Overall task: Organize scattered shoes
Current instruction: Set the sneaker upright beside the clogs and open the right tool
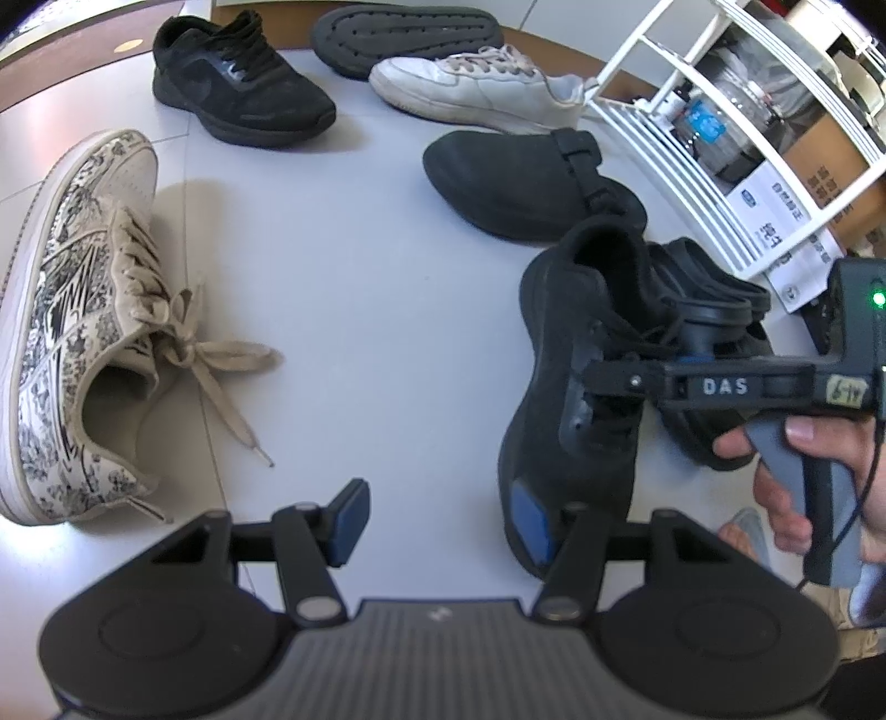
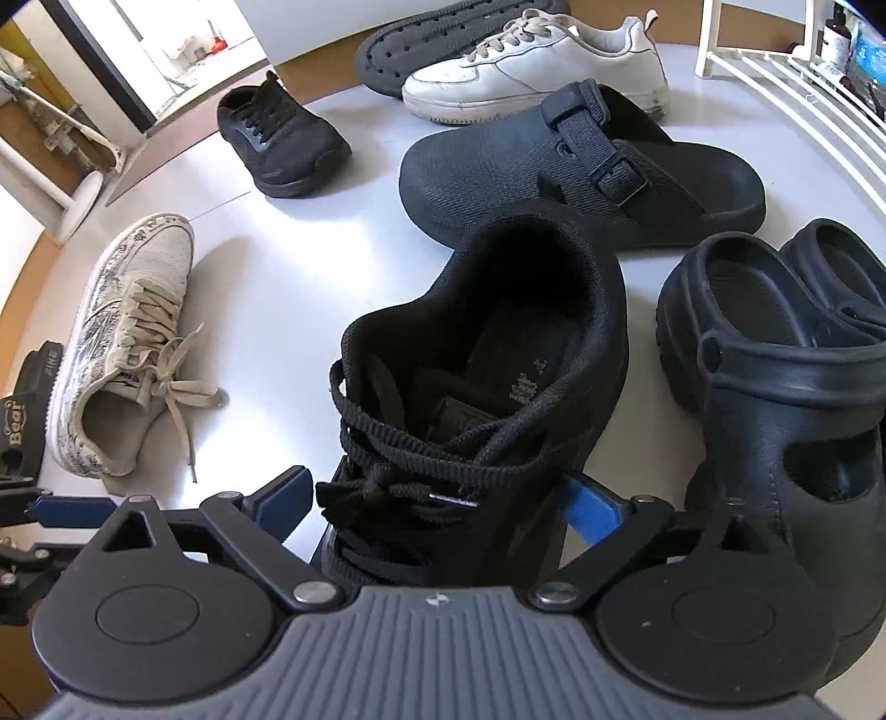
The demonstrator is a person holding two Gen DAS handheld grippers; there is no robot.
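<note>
Nearest in the right wrist view, the right gripper (image 2: pixel 437 498) is seen with its blue-padded jaws spread wide on either side of the laced front of a black mesh lace-up sneaker (image 2: pixel 487 387); the pads stand clear of the shoe, so nothing is gripped. The sneaker rests on the white bench (image 2: pixel 288 266) with its open heel pointing away from the camera. In the left wrist view the same gripper is seen from the side, carried by a hand (image 1: pixel 797 482) on a grey handle.

The left gripper (image 1: pixel 443 523) is held about half open above bare bench; its right pad lies close beside the black sneaker's toe, and whether it touches cannot be told. Nothing is held between its jaws.

Just to the right of the sneaker, a pair of dark rubber clogs with heel straps (image 2: pixel 775 354) is seen. To the left, well apart, a cream sneaker with a black ink-style print (image 2: pixel 127 338) lies with loose beige laces. Beyond the black sneaker a black closed-toe slipper with a buckled strap (image 2: pixel 576 166) is set. Farther off stand a second black lace-up sneaker (image 2: pixel 277 138), a white leather sneaker (image 2: pixel 531 72) and an upturned dark grey sole (image 2: pixel 437 39). At the far right a white slatted rack (image 1: pixel 692 138) is visible.
</note>
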